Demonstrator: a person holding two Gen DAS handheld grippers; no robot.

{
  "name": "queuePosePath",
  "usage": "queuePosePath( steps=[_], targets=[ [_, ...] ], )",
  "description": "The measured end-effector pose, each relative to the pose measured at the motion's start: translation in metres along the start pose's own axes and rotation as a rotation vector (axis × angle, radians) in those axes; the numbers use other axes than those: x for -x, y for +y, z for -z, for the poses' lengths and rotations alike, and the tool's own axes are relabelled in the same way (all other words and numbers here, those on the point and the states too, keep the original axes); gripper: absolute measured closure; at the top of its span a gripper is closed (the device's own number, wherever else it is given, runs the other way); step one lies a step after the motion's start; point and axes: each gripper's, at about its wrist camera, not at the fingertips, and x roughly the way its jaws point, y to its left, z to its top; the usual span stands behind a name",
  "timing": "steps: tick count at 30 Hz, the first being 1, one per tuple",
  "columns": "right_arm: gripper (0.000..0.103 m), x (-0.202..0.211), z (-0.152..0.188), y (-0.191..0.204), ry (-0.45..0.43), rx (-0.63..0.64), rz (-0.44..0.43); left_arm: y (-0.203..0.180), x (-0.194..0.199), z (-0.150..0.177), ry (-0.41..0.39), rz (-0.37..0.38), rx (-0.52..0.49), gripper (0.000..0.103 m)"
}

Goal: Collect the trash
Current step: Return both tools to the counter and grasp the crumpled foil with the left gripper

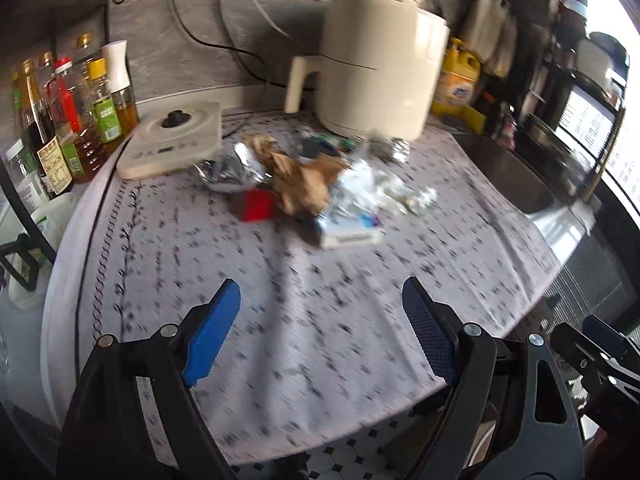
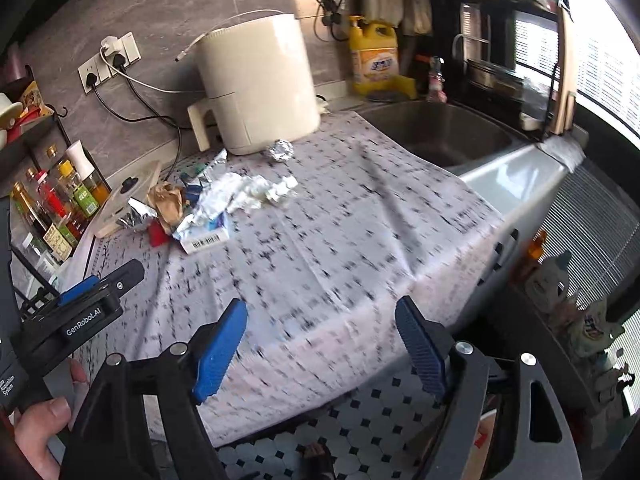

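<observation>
A heap of trash lies on the patterned cloth: crumpled brown paper (image 1: 304, 180) (image 2: 168, 200), white tissue (image 1: 384, 188) (image 2: 260, 190), a small white box with a barcode (image 1: 352, 236) (image 2: 206, 240), a red scrap (image 1: 256, 206) (image 2: 158, 234), silver foil wrap (image 1: 228, 168) (image 2: 138, 214) and a foil ball (image 2: 281, 150) (image 1: 394, 148). My left gripper (image 1: 322, 300) hangs open over bare cloth, well short of the heap. My right gripper (image 2: 322, 318) is open too, with nothing between its blue pads, near the counter's front edge. In the right wrist view the left gripper's body (image 2: 80, 304) shows at the left, held by a hand (image 2: 44, 412).
A cream air fryer (image 1: 380, 68) (image 2: 256, 84) stands behind the heap. A cream scale (image 1: 176, 140) and several sauce bottles (image 1: 68, 112) sit at the left. A yellow detergent jug (image 2: 374, 56), a sink (image 2: 440, 132) and a dish rack (image 1: 568, 100) lie to the right.
</observation>
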Motion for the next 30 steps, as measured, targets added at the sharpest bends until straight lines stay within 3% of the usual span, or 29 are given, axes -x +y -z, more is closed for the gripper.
queuePosePath(
  steps=[6,15,30],
  targets=[
    [0.015,-0.018,-0.020,0.028,-0.009,0.016,-0.010,0.033,-0.014,-0.022,-0.011,-0.013,0.033,0.020],
    [0.008,-0.045,-0.048,0.072,-0.022,0.048,-0.023,0.070,-0.044,-0.057,-0.023,-0.023,0.080,0.020],
    [0.008,-0.076,-0.078,0.087,-0.019,0.033,-0.003,0.081,-0.098,-0.094,0.003,-0.044,0.068,0.017]
  ],
)
